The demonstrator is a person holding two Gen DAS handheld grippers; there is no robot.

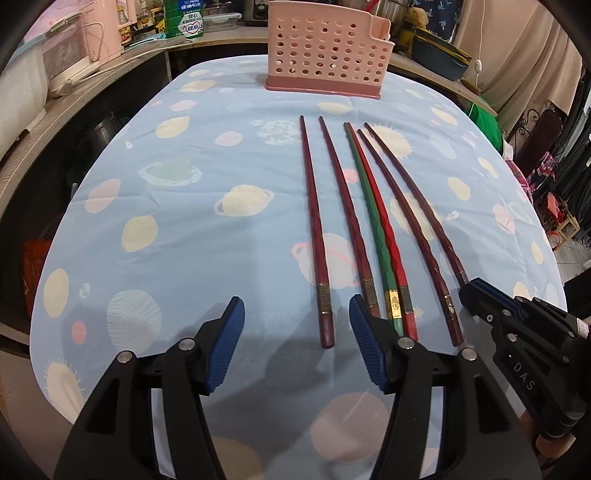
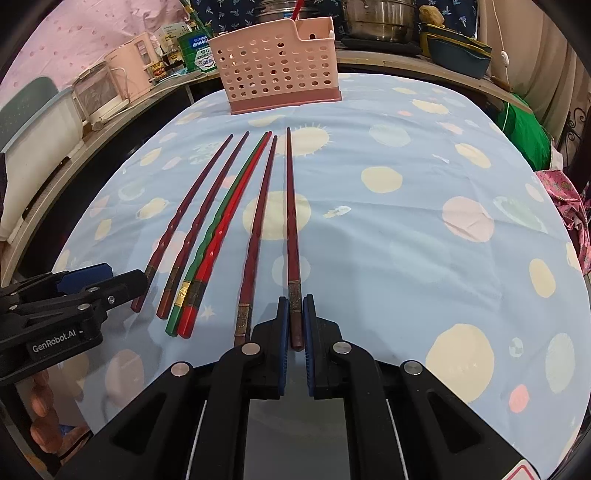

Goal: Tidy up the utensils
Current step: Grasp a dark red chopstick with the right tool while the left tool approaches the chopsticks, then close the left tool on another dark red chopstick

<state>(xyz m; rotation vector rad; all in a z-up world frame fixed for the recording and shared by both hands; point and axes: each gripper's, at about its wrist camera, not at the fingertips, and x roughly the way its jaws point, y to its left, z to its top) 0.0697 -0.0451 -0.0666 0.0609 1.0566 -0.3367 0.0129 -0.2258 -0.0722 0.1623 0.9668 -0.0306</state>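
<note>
Several chopsticks lie side by side on the blue planet-print tablecloth (image 1: 184, 229): dark red ones, one green (image 1: 373, 221) and one bright red (image 1: 384, 225). My right gripper (image 2: 295, 306) is shut on the thick end of the rightmost dark red chopstick (image 2: 291, 221), which rests on the cloth; it shows at the right of the left wrist view (image 1: 469, 291). My left gripper (image 1: 297, 314) is open and empty, low over the cloth, with the leftmost dark red chopstick (image 1: 314, 229) between its fingers. A pink perforated utensil holder (image 1: 327, 51) stands at the table's far end.
A shelf behind the table carries a pink appliance (image 1: 74, 48), bottles, a green box (image 1: 184, 18) and pots (image 2: 376, 18). Green fabric (image 2: 524, 133) and clothes hang past the table's right edge.
</note>
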